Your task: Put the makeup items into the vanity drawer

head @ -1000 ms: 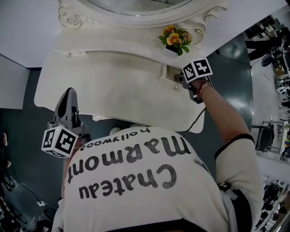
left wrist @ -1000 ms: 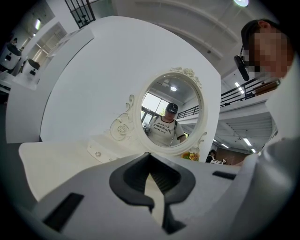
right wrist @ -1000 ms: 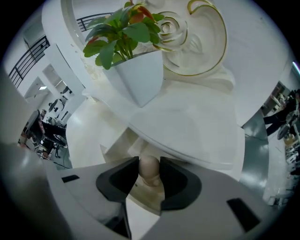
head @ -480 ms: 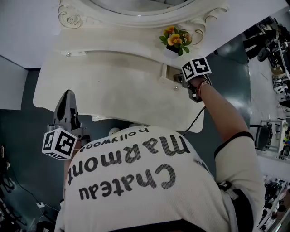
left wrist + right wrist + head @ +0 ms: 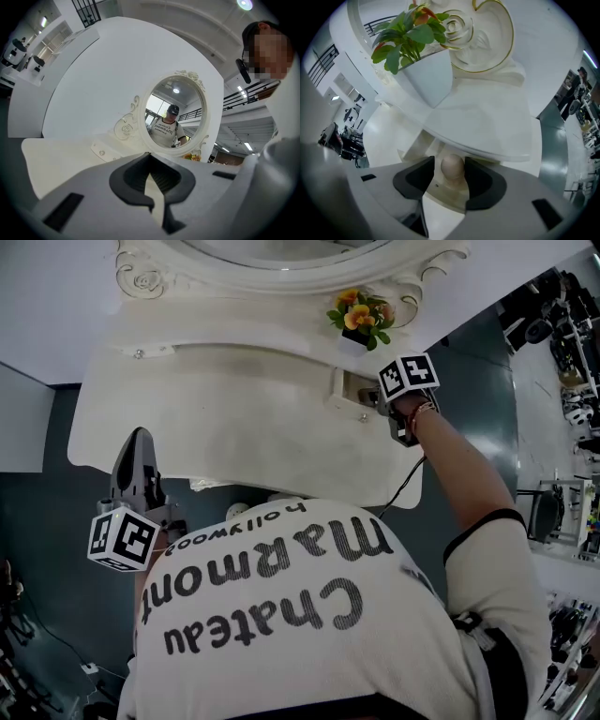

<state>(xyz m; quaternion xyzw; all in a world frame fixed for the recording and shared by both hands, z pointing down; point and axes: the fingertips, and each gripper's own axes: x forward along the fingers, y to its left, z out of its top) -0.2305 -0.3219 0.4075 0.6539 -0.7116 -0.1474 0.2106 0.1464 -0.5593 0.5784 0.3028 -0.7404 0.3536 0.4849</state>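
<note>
Cut off by the head view's top edge: mirror [image 5: 272, 259]. Hidden there under the right gripper's [image 5: 450, 176] cube [image 5: 408, 378]: jaws, opening with the knob [image 5: 452, 166] between them, and the drawer's [image 5: 349, 390] inside. Covered by the shirt [image 5: 300, 615]: vanity's [image 5: 234, 418] front edge. Too small to tell: clutter [image 5: 572, 381] at right.

This is looking like a staged bedroom corner standing inside a big lab or workshop hall. A cream vanity table [image 5: 234, 399] with an ornate oval mirror [image 5: 174, 112] and potted flowers [image 5: 359, 317] is sitting against a bare white partition wall [image 5: 93, 70]. Around it, dark floor [image 5: 37, 521] is running off to shelving [image 5: 561, 521] and benches with equipment [image 5: 18, 51], while railings [image 5: 248, 96] and ceiling lights [image 5: 244, 4] are showing high overhead.
</note>
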